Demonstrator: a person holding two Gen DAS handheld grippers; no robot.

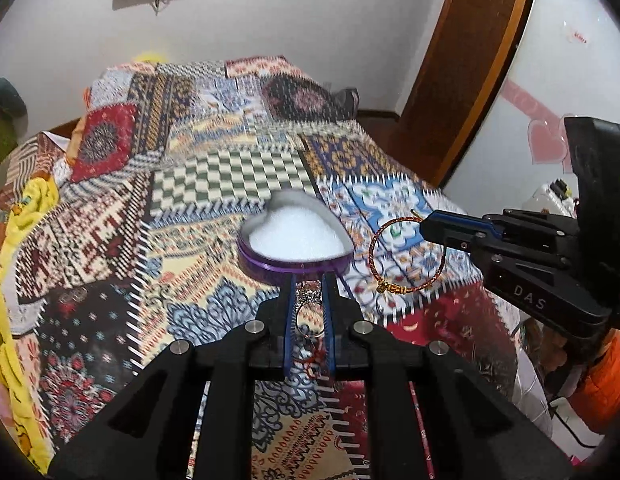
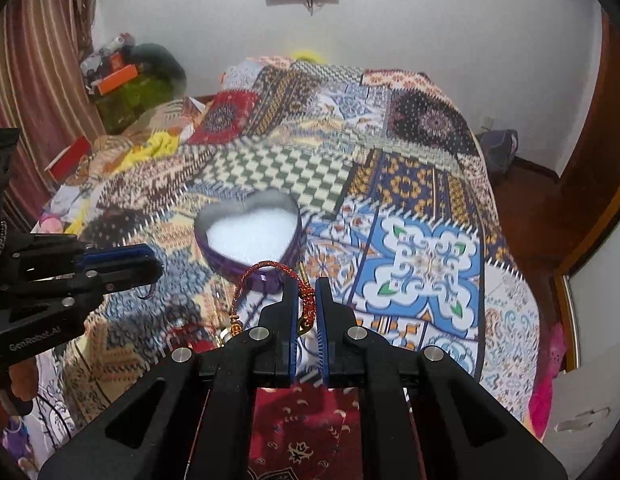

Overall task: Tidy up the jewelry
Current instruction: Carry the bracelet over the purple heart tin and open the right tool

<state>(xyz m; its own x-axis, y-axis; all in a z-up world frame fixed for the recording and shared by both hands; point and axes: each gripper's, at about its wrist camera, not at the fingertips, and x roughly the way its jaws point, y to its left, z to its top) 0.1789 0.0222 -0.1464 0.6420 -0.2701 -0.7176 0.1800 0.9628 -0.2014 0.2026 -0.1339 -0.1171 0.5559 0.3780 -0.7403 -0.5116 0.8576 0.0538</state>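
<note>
1. Standing beside the bed, one sees both tools loaded. The left gripper (image 1: 308, 280) is closed on a ring (image 1: 308, 312), silver-toned with a stone cluster at the top and a bit of red thread hanging from it. The right gripper (image 2: 307, 284) is closed on a red-and-gold bracelet (image 1: 404, 256), pinching its woven band near the clasp end.

2. Location: both pieces hang in the air just short of the heart-shaped box (image 1: 295, 244), which rests on the patchwork bedspread (image 1: 229, 176). The ring is at the box's near point; the bracelet is off to its right side, not over the opening.

3. Risk, ring: it is held only by its thin band between flat pads. Judged likely to twist or slip if the jaws ease before the tip is over the opening; a fall onto the busy print would be hard to spot.

4. Risk, bracelet: the loop dangles freely below the fingers with a small gold charm at the bottom. It could swing, catch the box wall, and tip or shove the box on the soft bedding.

5. Risk, collision: two grippers converging on one small opening may knock each other.

6. Materials: the box has a glossy purple wall, thin and rigid-looking, with a white, fluffy-looking filling inside. The bracelet is a stiff twisted cord, holding a round hoop shape, with a gold pin at the clasp. The bedspread is printed fabric, soft and uneven.
</note>
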